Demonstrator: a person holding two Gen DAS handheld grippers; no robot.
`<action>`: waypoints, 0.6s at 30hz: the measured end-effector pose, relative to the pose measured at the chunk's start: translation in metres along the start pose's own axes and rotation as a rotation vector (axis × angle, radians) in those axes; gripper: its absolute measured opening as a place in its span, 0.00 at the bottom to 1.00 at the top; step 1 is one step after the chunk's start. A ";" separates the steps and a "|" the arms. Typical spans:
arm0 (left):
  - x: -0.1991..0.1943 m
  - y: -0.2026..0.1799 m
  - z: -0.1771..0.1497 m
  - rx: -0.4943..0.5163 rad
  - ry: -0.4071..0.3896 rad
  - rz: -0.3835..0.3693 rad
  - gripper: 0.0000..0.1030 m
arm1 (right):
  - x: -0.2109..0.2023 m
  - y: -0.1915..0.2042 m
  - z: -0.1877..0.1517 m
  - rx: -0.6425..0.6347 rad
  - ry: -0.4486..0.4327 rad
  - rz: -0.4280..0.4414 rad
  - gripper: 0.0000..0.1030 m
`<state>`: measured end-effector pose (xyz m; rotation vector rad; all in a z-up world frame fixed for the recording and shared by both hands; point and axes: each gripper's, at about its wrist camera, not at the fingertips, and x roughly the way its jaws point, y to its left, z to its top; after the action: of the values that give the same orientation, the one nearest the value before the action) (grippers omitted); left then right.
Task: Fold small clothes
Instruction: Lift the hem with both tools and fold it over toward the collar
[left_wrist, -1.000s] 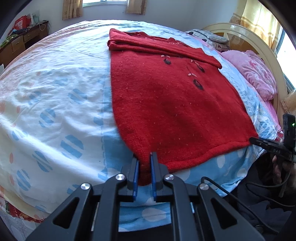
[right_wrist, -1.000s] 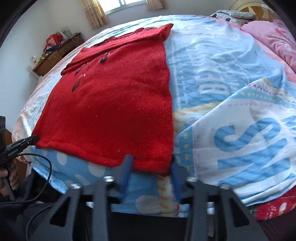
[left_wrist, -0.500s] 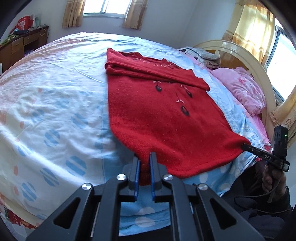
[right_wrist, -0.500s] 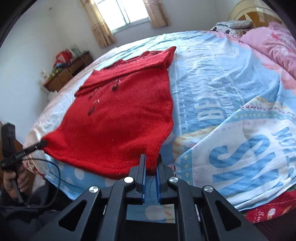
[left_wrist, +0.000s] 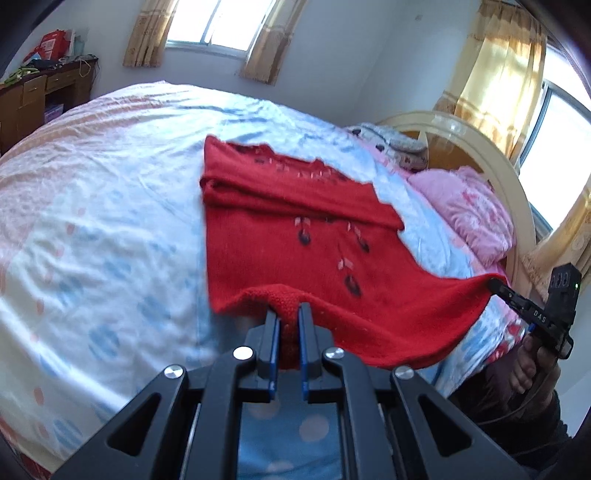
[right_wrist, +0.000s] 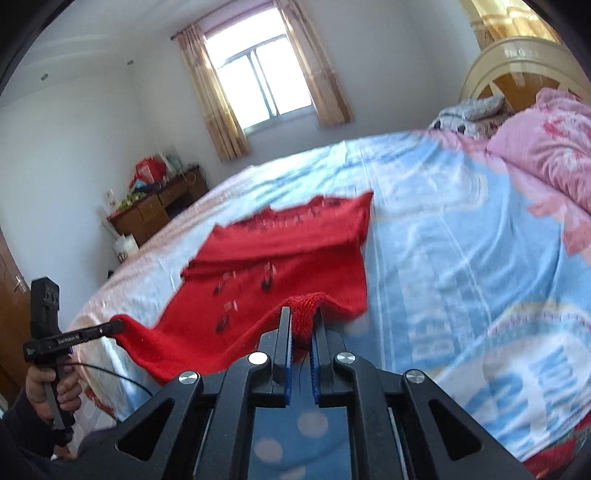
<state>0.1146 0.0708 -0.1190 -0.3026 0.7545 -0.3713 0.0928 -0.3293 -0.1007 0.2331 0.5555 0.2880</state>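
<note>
A red knitted sweater (left_wrist: 280, 243) lies across a bed (left_wrist: 110, 221), its collar end flat toward the window (right_wrist: 258, 81) and its hem lifted clear of the bedcover nearest the camera. The left gripper (left_wrist: 288, 325) pinches 1 hem corner, red knit bunched tight between its blue-lined jaws; the right gripper (right_wrist: 301, 325) clamps the other corner the same way, so the hem hangs in a slack curve between the 2 tools. The fabric looks soft, light and limp, judging by how it sags and wrinkles at each pinch; it should drape rather than hold a crease, and its fuzzy surface seems unlikely to slip. The hem corners look like the sensible place to hold it, keeping the edge taut for a fold toward the collar. Dark motifs run down the sweater's front. On the bedcover right of the sweater, large blue letters (right_wrist: 517, 387) are only partly legible. "DAS" can be read on the right gripper's side seen from the left camera; the left tool's white label is too small to read surely.
</note>
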 end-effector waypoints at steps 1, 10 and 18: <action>0.000 0.000 0.004 -0.003 -0.011 -0.003 0.09 | 0.000 0.000 0.006 0.000 -0.012 0.001 0.07; 0.010 0.005 0.049 -0.040 -0.101 -0.016 0.09 | 0.019 -0.002 0.056 -0.001 -0.084 -0.017 0.07; 0.024 0.007 0.088 -0.053 -0.146 -0.012 0.09 | 0.045 0.001 0.102 -0.008 -0.134 -0.031 0.07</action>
<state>0.1946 0.0780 -0.0756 -0.3796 0.6205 -0.3371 0.1852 -0.3278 -0.0383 0.2341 0.4249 0.2423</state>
